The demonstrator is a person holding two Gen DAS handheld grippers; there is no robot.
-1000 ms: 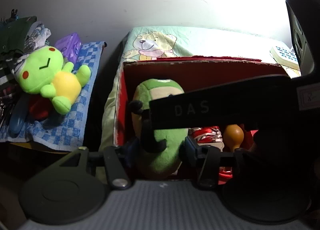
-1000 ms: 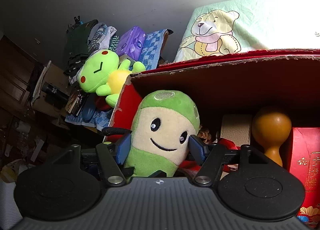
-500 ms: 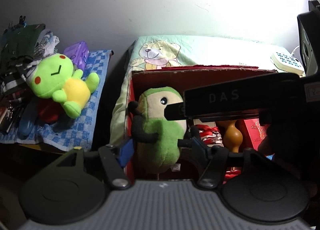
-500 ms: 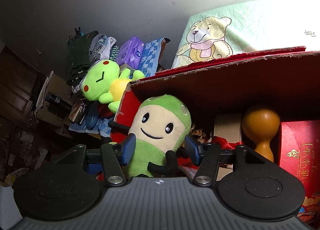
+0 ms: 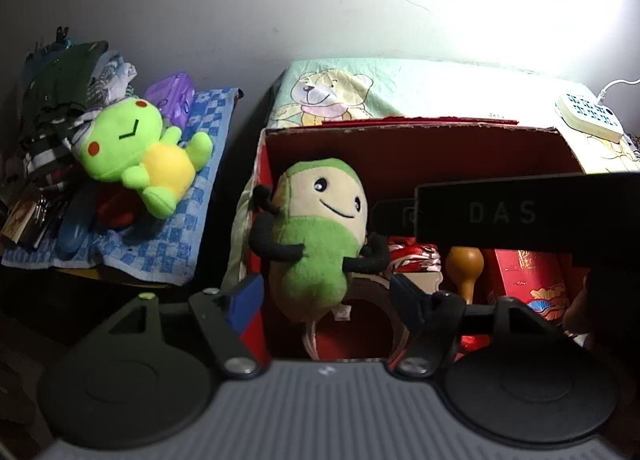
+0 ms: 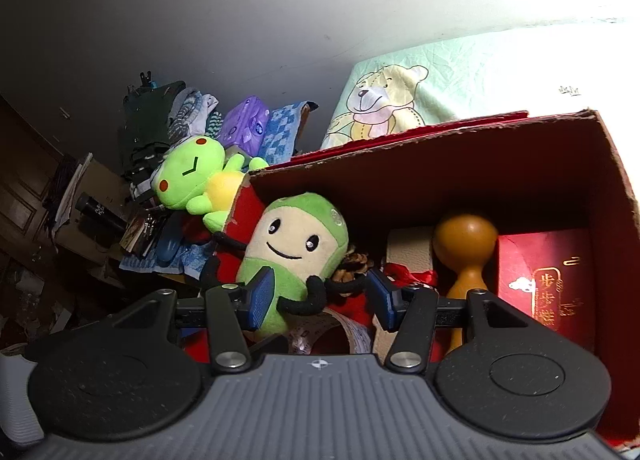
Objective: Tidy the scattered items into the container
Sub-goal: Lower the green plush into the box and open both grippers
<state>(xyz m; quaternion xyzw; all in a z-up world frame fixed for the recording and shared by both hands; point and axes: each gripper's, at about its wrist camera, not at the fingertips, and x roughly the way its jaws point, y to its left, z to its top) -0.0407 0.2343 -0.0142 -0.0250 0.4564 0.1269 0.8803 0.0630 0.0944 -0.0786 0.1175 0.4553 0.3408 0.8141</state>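
Inside the red box, the green plush now sits free. Both my grippers, left and right, have pulled back, fingers wide, holding nothing.

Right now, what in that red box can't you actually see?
- Left wrist view: the black bar marked DAS covers the wooden gourd's top.
- Right wrist view: the right tool hides the green smiling plush's base.
- Both views: the red box's floor is buried.

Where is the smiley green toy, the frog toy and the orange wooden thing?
smiley green toy (image 5: 320,220), left wrist view, on its face.
frog toy (image 5: 120,136), left wrist view, on its head.
orange wooden thing (image 6: 465,240), right wrist view, on its round top.
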